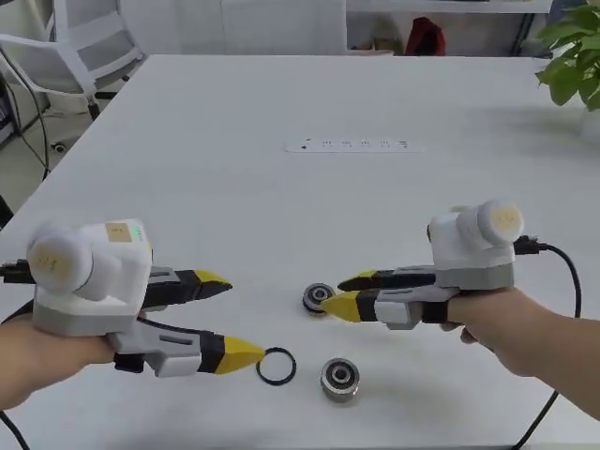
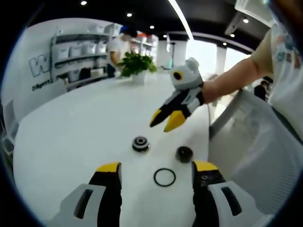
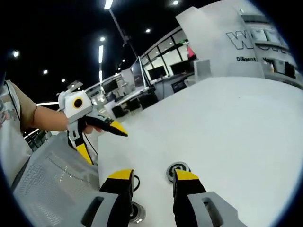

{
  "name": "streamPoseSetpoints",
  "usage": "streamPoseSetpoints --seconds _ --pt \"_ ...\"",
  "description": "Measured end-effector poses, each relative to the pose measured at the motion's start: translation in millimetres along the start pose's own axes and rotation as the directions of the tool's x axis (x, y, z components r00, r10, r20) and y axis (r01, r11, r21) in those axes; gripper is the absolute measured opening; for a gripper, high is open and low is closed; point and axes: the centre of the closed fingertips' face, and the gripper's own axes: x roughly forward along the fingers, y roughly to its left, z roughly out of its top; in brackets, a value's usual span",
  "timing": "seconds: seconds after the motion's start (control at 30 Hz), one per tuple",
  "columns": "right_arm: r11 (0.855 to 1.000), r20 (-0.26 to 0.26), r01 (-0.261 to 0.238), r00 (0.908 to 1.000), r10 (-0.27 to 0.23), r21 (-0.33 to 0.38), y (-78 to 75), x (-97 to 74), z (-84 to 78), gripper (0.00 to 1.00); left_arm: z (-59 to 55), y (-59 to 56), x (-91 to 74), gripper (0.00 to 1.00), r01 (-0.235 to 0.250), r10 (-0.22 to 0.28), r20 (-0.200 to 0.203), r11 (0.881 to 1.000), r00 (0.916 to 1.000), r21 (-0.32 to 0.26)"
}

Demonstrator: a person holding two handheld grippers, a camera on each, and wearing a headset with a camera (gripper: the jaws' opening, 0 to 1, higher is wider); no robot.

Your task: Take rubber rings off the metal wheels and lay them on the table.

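Observation:
A loose black rubber ring (image 1: 277, 366) lies flat on the white table (image 1: 309, 197), just off the near fingertip of my left gripper (image 1: 234, 317), which is open wide and empty. In the left gripper view the ring (image 2: 164, 177) sits a little ahead of that gripper's (image 2: 156, 166) tips. A dark-rimmed metal wheel (image 1: 319, 298) lies right at the tips of my right gripper (image 1: 343, 292), which is open with nothing held. A second wheel (image 1: 339, 377) with a silver rim lies nearer me. The right gripper view shows the first wheel (image 3: 177, 169) just beyond its right fingertip.
A flat white socket strip (image 1: 352, 144) lies mid-table, far from the work. A green plant (image 1: 572, 56) stands at the far right corner and a white chair (image 1: 66, 47) at the far left. A black cable (image 1: 562, 281) trails from the right gripper.

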Motion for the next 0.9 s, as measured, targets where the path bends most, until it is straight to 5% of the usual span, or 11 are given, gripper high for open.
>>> streamPoseSetpoints --seconds 0.53,0.9 --pt "0.985 -0.056 0.053 0.9964 -0.063 -0.166 -26.5 -2.2 -15.8 0.33 2.7 11.7 21.2 0.60 0.009 -0.009 -0.010 1.000 0.9999 -0.003" --pt "0.983 -0.074 0.040 0.9958 -0.055 -0.182 -34.0 5.1 -23.0 0.32 4.4 15.0 37.1 0.59 0.022 -0.022 -0.015 1.000 0.9996 0.002"
